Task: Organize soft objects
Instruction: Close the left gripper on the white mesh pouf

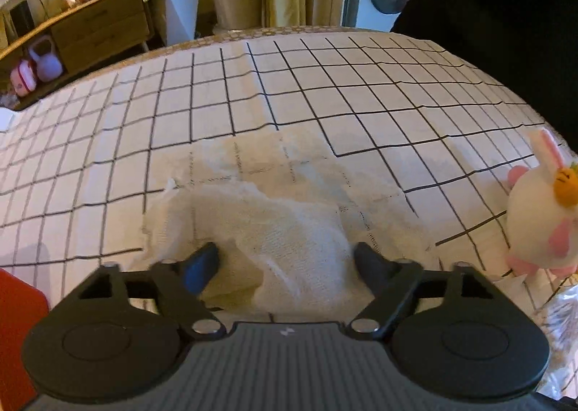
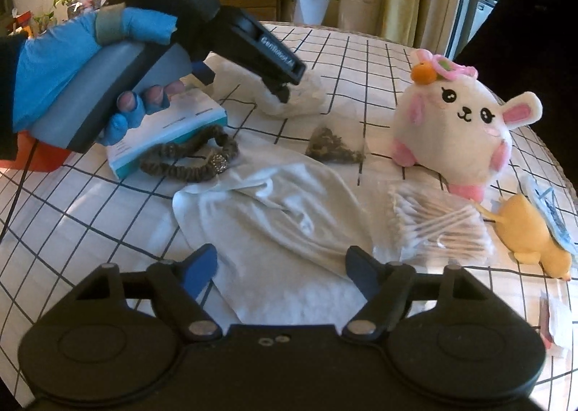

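Grippers tilt down: left gripper [image 1: 285,263] straddles white gauze [image 1: 274,226], right gripper [image 2: 281,266] white cloth [image 2: 274,208], unclenched.

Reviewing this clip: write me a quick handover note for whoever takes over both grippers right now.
Left gripper: jaws open astride a crumpled white cloth, not pinching.
Right gripper: open over the flat white cloth.
Bunny plush, cotton swabs, yellow toy, scrunchie lie loose on the checked tablecloth.
Done: nothing sorted.
Left: grip the cloths, tidy the rest.
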The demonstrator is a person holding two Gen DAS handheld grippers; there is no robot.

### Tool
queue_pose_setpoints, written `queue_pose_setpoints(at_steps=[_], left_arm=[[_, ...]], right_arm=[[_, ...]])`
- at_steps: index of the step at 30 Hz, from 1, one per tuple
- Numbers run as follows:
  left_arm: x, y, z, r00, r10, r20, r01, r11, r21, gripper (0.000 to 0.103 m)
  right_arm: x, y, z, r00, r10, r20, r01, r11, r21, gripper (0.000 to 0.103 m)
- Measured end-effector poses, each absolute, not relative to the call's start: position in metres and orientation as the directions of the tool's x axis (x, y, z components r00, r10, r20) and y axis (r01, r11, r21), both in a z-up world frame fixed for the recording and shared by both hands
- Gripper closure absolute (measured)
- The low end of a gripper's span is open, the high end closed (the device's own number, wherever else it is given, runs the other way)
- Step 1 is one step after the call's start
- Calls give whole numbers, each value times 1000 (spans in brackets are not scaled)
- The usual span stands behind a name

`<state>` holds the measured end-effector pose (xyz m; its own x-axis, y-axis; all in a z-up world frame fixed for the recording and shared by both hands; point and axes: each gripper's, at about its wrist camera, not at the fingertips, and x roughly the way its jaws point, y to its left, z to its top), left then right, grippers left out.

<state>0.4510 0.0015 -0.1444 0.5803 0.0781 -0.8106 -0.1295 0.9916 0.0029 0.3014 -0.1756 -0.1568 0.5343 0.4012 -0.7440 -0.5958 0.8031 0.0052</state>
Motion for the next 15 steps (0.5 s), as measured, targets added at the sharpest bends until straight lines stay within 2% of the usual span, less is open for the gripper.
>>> queue_pose_setpoints(at_steps=[2,3,4,5,8,10,12,15], left_arm=[[451,4,-142,583,82,-808,-136,991,2,46],[451,5,-141,583,83,-808,-139,990,1,51],[451,7,-140,583,83,-808,-141,990,1,61],[451,8,-139,583,82,-808,-142,990,-2,69],[448,14,-136,587,75,-806,-155,988,-21,77],[445,16,-132,594,84,-800,-159,987,-14,83],[441,19,-127,601,92,-794,-165,986,-10,84],[437,24,-119,610,92,-787,-182,983,-27,85]], right_arm=[[302,-177,-156,545,395,-740,-582,813,6,40],[302,-178,-155,551,390,-738,-573,819,5,47],[302,-180,-153,558,380,-738,-563,827,1,54],[303,-181,-153,559,378,-738,-557,830,3,56],[302,-182,-152,567,367,-737,-547,837,-5,70],[301,-181,-152,578,351,-737,-539,842,-21,91],[302,-180,-151,590,330,-737,-522,852,-36,100],[299,-186,-147,601,336,-725,-507,862,-20,102]])
